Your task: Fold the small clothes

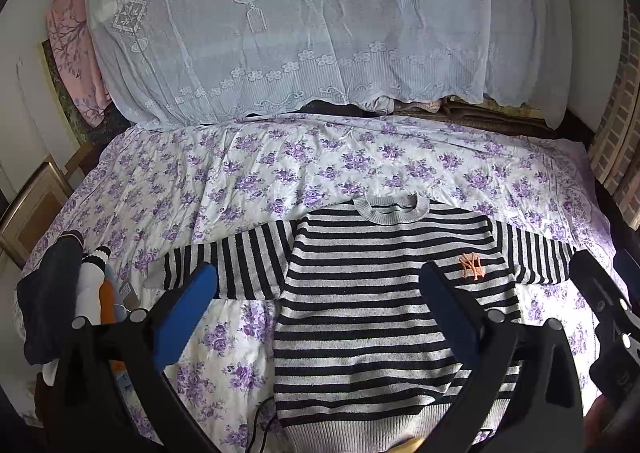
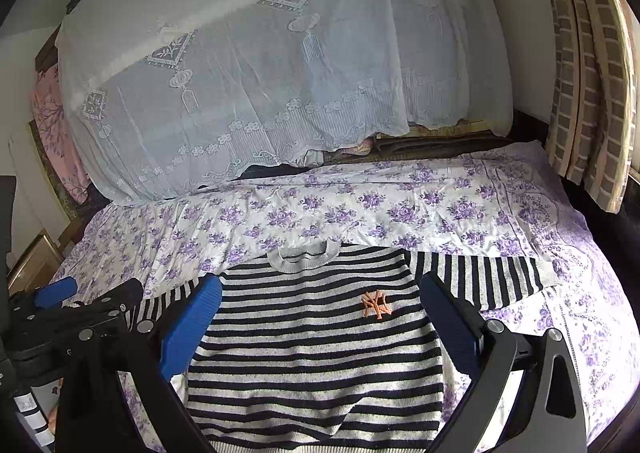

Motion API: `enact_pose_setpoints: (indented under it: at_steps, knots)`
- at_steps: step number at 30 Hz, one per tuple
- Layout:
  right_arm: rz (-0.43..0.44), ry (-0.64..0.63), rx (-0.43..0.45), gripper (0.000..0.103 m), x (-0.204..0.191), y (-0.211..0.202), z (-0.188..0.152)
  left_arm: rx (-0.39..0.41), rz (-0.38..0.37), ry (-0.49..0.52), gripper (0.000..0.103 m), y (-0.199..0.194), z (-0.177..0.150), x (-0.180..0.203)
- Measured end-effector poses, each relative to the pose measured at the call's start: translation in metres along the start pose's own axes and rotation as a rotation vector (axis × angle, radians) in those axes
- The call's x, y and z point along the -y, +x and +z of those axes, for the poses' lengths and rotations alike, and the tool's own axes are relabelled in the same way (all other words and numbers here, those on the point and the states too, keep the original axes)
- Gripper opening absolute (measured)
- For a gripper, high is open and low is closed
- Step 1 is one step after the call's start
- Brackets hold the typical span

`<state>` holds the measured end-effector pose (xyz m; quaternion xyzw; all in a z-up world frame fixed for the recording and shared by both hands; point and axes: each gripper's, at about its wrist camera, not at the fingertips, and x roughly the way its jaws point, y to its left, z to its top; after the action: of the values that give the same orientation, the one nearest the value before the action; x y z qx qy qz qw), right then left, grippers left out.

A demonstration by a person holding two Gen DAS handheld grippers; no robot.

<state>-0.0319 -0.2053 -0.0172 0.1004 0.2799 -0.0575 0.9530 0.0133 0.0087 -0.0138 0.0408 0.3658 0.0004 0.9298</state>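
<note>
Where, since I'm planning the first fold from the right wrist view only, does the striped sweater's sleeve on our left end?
Observer: The sleeve lies flat and straight out on the floral sheet, ending short of a clothes pile.
Operator: What pile?
Observer: A dark garment and a white sock at the bed's left edge.
Operator: Anything near the hem?
Observer: A thin black cable lies on the sheet just left of the hem.
</note>
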Motion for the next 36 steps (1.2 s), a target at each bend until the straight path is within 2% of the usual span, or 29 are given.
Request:
enact_pose_setpoints:
  at_steps: [36]
  knots:
    - [0.0,0.002,-0.003,0.1,0.0004,0.0003,-0.0002,-0.007,-0.002,0.001,0.099,0.0006,0.0003,-0.0009]
